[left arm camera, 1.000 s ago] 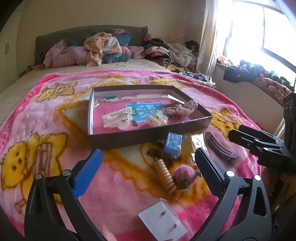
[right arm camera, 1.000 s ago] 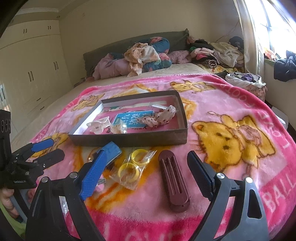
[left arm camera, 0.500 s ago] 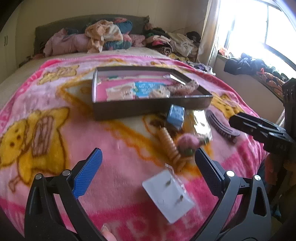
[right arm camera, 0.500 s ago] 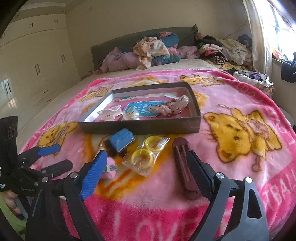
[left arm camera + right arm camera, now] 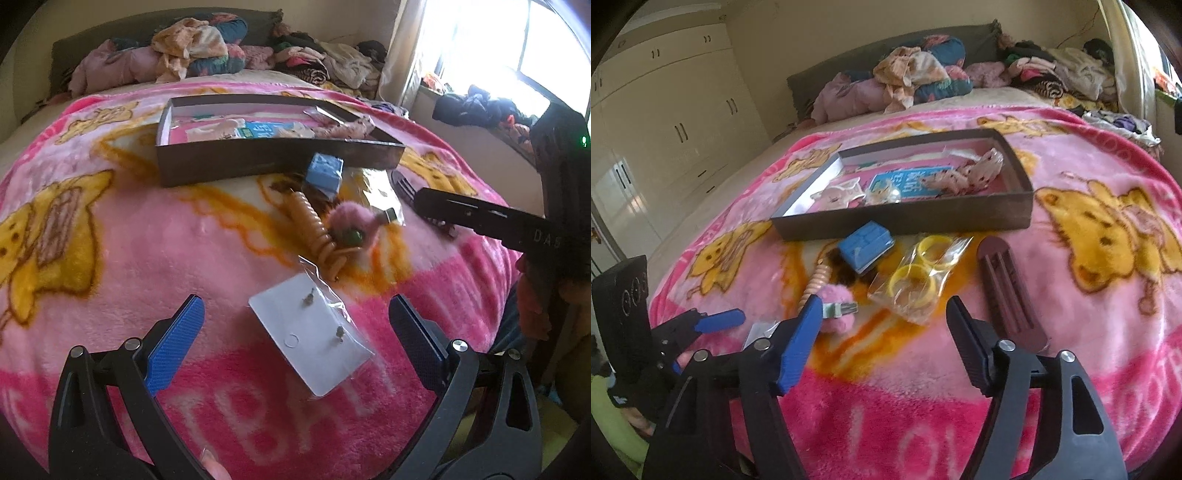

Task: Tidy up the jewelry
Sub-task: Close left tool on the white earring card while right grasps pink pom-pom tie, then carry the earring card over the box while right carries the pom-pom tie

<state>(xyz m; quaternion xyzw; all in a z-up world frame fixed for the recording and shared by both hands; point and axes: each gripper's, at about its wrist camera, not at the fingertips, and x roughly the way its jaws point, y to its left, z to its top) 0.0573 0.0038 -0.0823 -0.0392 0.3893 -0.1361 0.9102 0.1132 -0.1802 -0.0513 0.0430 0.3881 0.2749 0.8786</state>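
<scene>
Left wrist view puts the earring card (image 5: 312, 338), sealed in a clear sleeve, directly ahead of your left gripper (image 5: 293, 345), framed between the two spread fingers and lying flat on the pink blanket (image 5: 155, 258). Nothing is held. The card's long axis runs diagonally across the gap, its far corner pointing toward the dark tray (image 5: 258, 158) and its near corner toward your right finger. Judgement: a straight closure would meet the card corner-on; turning the wrist to square the jaws against its short side looks advisable.

Your left gripper is plainly the nearer to the card. Beyond the card, toward the tray, lie the coiled orange hair tie (image 5: 314, 229), the pink pom-pom clip (image 5: 352, 225) and the blue box (image 5: 325, 173), the last resting just against the tray's near wall.

Right wrist view shows your right gripper (image 5: 882, 334) likewise spread and holding nothing, hovering short of the bagged yellow bangles (image 5: 921, 275), with the maroon hair clip (image 5: 1008, 291) just to its right. From here the card shows only as a pale edge behind the blue finger. The tray already holds several pieces; the loose items all sit on its near side.
</scene>
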